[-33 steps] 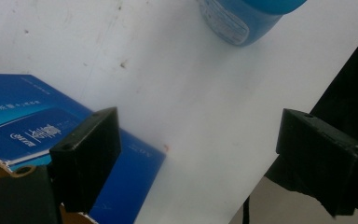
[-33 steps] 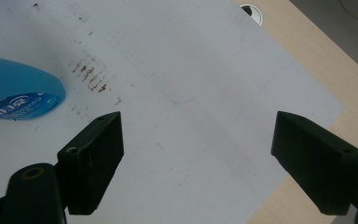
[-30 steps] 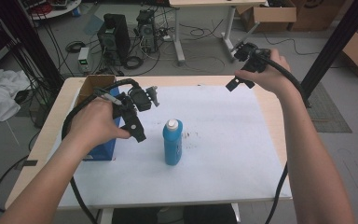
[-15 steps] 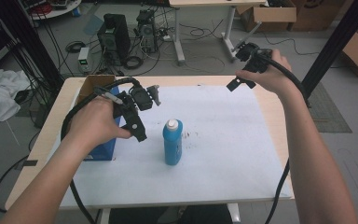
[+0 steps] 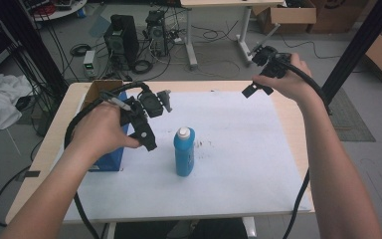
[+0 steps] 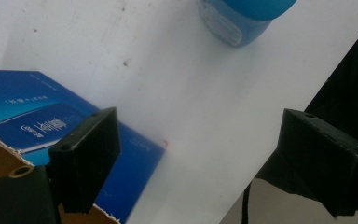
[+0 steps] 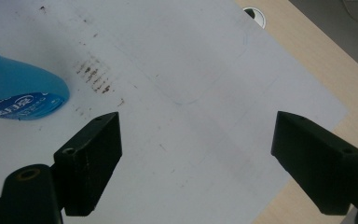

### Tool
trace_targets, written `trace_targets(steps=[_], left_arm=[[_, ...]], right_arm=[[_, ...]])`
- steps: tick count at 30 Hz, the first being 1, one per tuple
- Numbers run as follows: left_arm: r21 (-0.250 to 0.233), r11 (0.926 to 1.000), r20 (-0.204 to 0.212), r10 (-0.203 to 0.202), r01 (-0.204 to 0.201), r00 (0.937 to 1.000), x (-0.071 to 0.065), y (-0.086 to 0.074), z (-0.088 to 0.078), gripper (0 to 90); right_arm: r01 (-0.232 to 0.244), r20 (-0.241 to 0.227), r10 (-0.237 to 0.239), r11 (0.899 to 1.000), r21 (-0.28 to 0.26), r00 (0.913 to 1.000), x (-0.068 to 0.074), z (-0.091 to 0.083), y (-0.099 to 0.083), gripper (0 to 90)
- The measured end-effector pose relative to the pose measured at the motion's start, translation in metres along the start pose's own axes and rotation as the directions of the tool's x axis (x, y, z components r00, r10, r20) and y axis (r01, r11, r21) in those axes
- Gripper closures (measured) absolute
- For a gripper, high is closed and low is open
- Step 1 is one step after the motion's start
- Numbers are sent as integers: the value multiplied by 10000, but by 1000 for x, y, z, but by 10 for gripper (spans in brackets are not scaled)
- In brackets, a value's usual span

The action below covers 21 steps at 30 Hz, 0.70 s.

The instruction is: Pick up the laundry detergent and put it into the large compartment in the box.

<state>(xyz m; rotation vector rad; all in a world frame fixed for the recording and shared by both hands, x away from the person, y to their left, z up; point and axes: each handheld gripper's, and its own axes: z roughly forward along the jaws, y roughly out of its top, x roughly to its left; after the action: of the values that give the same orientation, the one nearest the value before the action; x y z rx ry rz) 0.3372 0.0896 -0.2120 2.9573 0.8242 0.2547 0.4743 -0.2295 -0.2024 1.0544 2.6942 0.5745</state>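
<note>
The blue bottle (image 5: 184, 152) stands upright mid-surface; left of it the left claw (image 5: 146, 130) hovers spread, over the blue box (image 5: 110, 160); the right claw (image 5: 258, 84), spread too, hangs well beyond it; likely approach stage, next closing squarely around the bottle.

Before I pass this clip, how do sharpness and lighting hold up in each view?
High view: even room light, slightly soft, no glare on the white sheet; the blue bottle reads clearly. Left gripper view: the bottle is cropped at the top edge, box print soft, tongs dark. Right gripper view: stains on the sheet are fairly crisp, light flat.
</note>
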Motion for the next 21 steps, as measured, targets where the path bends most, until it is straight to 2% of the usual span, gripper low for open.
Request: trace_targets(steps=[10, 12, 15, 21], left_arm=[[-374, 9986, -346, -376, 363, 9987, -8, 3, -8, 142], [-431, 9983, -316, -417, 403, 9986, -9, 4, -9, 142], [-766, 9953, -210, -602, 584, 9980, -13, 6, -14, 141], [-903, 9920, -118, -898, 884, 9959, -17, 9, -16, 146]], right_arm=[[-33, -66, 32, 9999, -104, 10000, -1, -4, -8, 157], [-26, -89, 25, 9999, -144, 10000, -1, -6, -9, 159], [38, -87, -40, 9998, -185, 10000, 0, -8, -10, 158], [89, -96, -92, 9997, -225, 9999, 2, -9, -12, 158]])
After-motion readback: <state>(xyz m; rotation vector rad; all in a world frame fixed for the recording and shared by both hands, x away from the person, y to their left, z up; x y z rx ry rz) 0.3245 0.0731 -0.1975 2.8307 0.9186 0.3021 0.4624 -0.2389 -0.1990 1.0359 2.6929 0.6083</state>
